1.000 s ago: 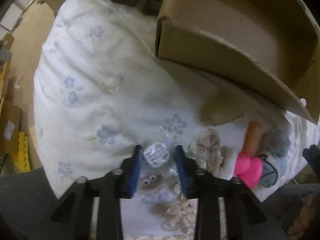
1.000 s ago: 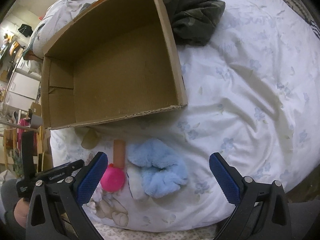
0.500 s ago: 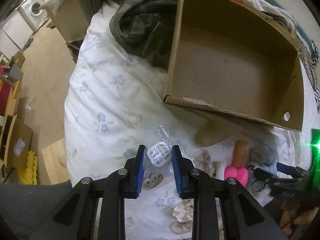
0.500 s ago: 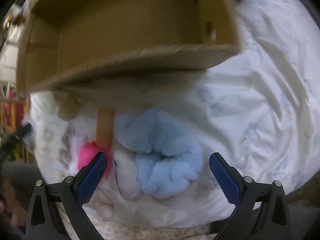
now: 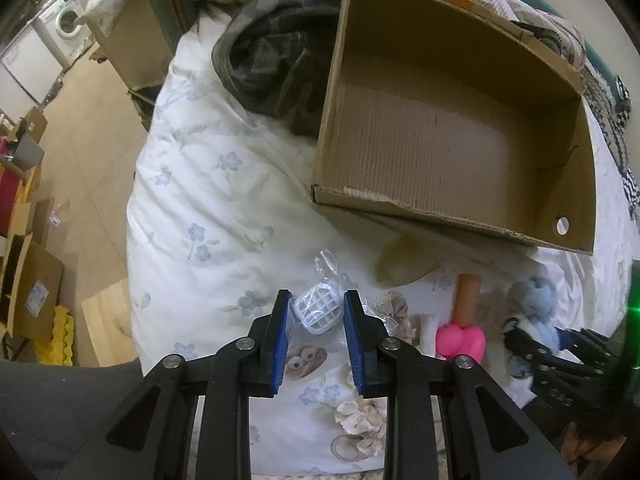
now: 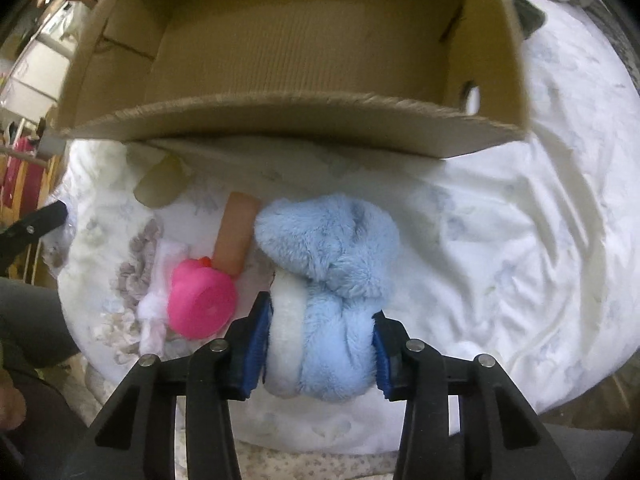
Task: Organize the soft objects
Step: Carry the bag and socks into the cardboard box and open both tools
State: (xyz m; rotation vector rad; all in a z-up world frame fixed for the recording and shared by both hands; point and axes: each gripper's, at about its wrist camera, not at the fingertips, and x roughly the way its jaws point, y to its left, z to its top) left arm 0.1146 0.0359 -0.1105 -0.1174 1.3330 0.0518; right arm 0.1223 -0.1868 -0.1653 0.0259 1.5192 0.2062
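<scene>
My left gripper is shut on a white lattice ball in a clear plastic bag and holds it above the bed. My right gripper is shut on a fluffy blue and white plush that lies on the duvet; the plush also shows in the left wrist view. An open cardboard box lies on the bed behind them, its inside bare; it also shows in the right wrist view. A pink rubber toy and a tan cylinder lie left of the plush.
A beige lacy scrunchie and a tan fabric scrap lie on the white floral duvet. A dark camouflage garment is heaped left of the box. The bed edge drops to a floor with cartons at left.
My right gripper has moved down and closed from wide open onto the blue plush. My left gripper has lifted the bagged white ball higher, away from the duvet.
</scene>
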